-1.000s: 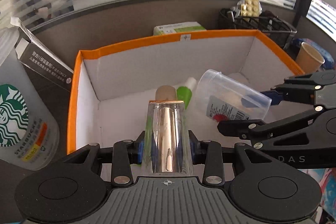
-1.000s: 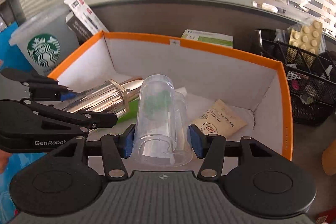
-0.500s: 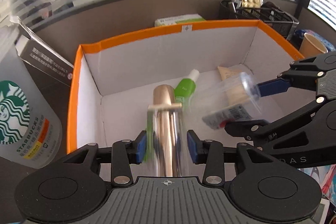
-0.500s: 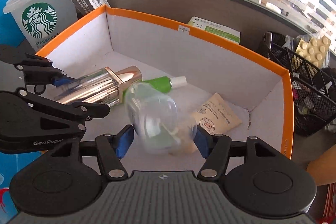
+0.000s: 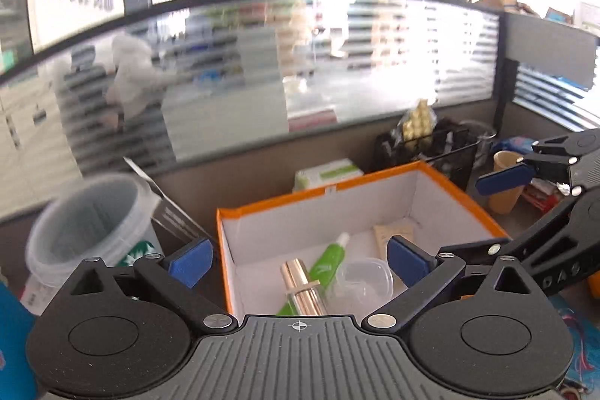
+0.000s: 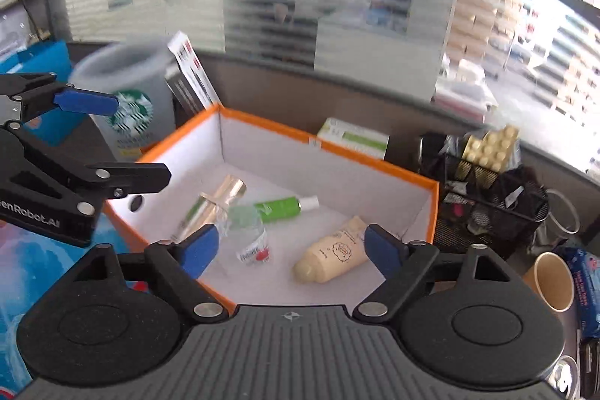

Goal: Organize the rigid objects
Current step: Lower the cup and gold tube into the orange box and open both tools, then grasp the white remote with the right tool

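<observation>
The orange-rimmed white box (image 5: 318,192) (image 6: 375,162) holds a shiny metal bottle (image 5: 302,289) (image 6: 213,203), a clear plastic cup (image 5: 362,282) (image 6: 249,231), a green tube (image 5: 330,257) (image 6: 281,207) and a cream tube (image 6: 333,252), all lying on its floor. My left gripper (image 5: 298,259) is open and empty, raised above the box's near side. My right gripper (image 6: 288,248) is open and empty, also above the box. Each gripper shows in the other's view, the right (image 5: 504,175) and the left (image 6: 86,102).
A Starbucks cup (image 5: 90,227) (image 6: 127,100) and a leaning carton (image 6: 191,72) stand left of the box. A green-white pack (image 6: 354,137) lies behind it. A black mesh organiser (image 6: 487,197) and a paper cup (image 6: 555,282) stand to the right.
Both grippers opened, letting go of the metal bottle and the clear cup, which now lie in the box. Both grippers then rose and drew back from the box.
</observation>
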`<state>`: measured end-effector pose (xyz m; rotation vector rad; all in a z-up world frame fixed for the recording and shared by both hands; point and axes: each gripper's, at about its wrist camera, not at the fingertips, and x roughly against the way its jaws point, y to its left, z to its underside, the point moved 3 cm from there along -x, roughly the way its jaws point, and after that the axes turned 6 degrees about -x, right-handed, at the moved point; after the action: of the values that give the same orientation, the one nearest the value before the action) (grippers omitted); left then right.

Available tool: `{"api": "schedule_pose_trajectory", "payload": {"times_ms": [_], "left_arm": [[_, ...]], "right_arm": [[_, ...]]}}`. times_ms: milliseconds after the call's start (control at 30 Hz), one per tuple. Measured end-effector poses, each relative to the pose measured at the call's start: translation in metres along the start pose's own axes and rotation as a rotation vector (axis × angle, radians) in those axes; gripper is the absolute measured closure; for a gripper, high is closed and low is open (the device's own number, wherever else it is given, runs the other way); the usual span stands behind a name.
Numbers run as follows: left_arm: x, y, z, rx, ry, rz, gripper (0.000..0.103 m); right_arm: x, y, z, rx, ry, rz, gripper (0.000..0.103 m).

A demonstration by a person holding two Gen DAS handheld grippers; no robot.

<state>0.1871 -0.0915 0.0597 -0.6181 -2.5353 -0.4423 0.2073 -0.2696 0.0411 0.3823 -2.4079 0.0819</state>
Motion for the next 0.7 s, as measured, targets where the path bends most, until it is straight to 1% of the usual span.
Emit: {"api": "schedule_pose_trajectory", "payload": {"times_ms": [67, 133, 200, 267, 333, 367, 433, 500, 567, 700], "left_arm": [[0.017, -0.009, 0.009, -0.049, -0.04, 0.005, 0.0], [0.029, -0.022, 0.027, -0.107, -0.058, 0.003, 0.0], [0.033, -0.036, 0.05, -0.165, -0.05, 0.01, 0.0], [0.033, -0.052, 0.077, -0.218, -0.031, 0.02, 0.0], [0.028, -0.068, 0.102, -0.267, 0.001, 0.041, 0.0], [0.025, -0.074, 0.112, -0.281, 0.013, 0.051, 0.0], [0.023, -0.083, 0.131, -0.293, 0.03, 0.078, 0.0], [0.021, -0.089, 0.145, -0.278, 0.047, 0.108, 0.0], [0.015, -0.091, 0.153, -0.253, 0.07, 0.12, 0.0], [0.009, -0.093, 0.161, -0.212, 0.078, 0.141, 0.0]], "right_arm": [[0.025, 0.002, 0.007, -0.004, -0.054, -0.012, 0.015], [0.047, 0.006, 0.022, 0.002, -0.105, -0.031, 0.015], [0.063, 0.012, 0.046, 0.032, -0.148, -0.052, 0.015], [0.07, 0.019, 0.075, 0.073, -0.173, -0.052, 0.015], [0.067, 0.023, 0.105, 0.114, -0.165, -0.021, 0.015], [0.063, 0.024, 0.119, 0.129, -0.149, -0.003, 0.015], [0.054, 0.025, 0.144, 0.16, -0.115, 0.003, 0.016], [0.044, 0.025, 0.163, 0.164, -0.076, -0.004, 0.017], [0.036, 0.022, 0.177, 0.15, -0.044, -0.002, 0.018], [0.028, 0.013, 0.191, 0.106, -0.031, -0.034, 0.018]]}}
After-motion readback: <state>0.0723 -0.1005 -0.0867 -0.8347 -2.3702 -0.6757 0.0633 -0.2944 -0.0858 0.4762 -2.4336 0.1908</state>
